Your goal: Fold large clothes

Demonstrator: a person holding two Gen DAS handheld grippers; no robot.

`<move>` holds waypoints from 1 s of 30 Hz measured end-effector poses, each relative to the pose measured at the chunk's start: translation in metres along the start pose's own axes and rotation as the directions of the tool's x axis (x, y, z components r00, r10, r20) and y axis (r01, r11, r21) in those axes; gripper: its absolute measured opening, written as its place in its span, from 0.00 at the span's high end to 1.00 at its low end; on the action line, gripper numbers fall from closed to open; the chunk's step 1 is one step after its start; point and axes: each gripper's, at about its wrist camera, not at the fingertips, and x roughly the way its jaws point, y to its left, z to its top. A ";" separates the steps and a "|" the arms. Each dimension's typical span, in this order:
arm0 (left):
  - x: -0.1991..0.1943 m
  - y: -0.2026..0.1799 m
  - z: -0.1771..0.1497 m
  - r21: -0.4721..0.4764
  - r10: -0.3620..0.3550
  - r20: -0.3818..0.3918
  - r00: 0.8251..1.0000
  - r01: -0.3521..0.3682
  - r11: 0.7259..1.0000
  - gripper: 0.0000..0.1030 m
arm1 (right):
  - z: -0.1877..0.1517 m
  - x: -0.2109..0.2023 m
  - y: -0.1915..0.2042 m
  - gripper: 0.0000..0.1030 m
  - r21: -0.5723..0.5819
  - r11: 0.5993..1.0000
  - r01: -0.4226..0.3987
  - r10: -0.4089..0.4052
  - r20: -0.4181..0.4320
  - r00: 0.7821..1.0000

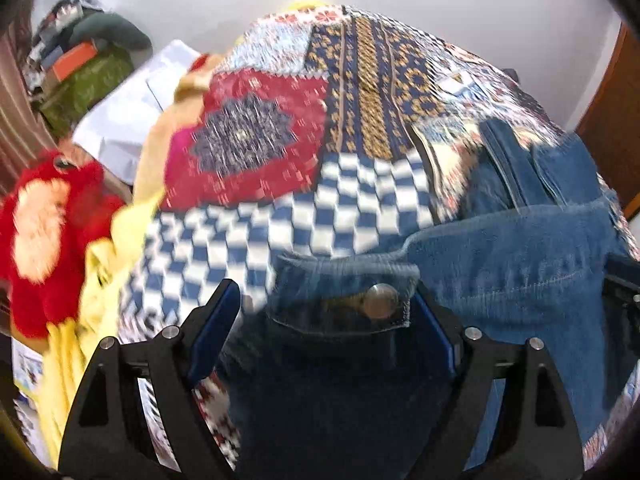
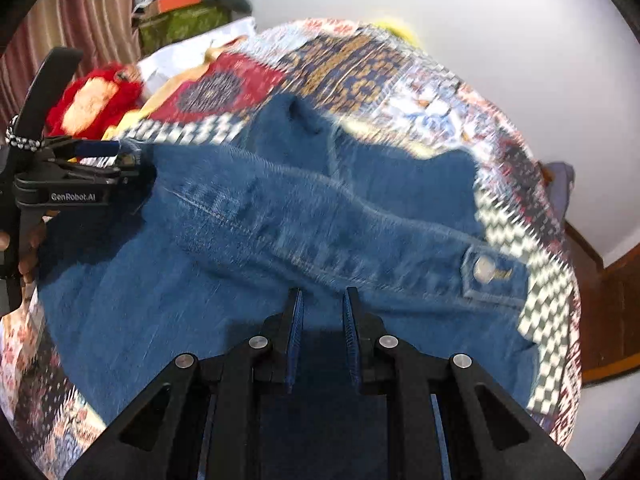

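Note:
A blue denim jacket [image 1: 500, 280] [image 2: 280, 220] lies spread on a patchwork bedspread [image 1: 260, 140] [image 2: 340, 64]. In the left wrist view my left gripper [image 1: 324, 316] stands wide open over a buttoned tab [image 1: 380, 300] at the jacket's edge. The tab lies between the fingers, and the pads do not press on it. The right wrist view shows the left gripper [image 2: 120, 156] at the jacket's far left corner. My right gripper [image 2: 322, 312] is shut on a fold of denim near the front edge. Another buttoned tab [image 2: 485, 269] lies to its right.
A red plush toy [image 1: 44, 232] [image 2: 96, 100] and yellow cloth [image 1: 92, 280] lie at the bed's left. Behind them are white fabric [image 1: 132, 112] and a pile of bags and boxes [image 1: 88, 68] [image 2: 184, 12]. A wooden door [image 1: 616, 112] [image 2: 616, 300] stands right. A hand [image 2: 28, 248] holds the left gripper.

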 end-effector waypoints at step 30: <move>-0.046 -0.052 -0.064 0.097 -0.163 -0.075 0.984 0.170 0.981 0.11 | -0.054 -0.014 0.013 0.85 0.025 1.000 0.016 -0.014 -0.100 0.995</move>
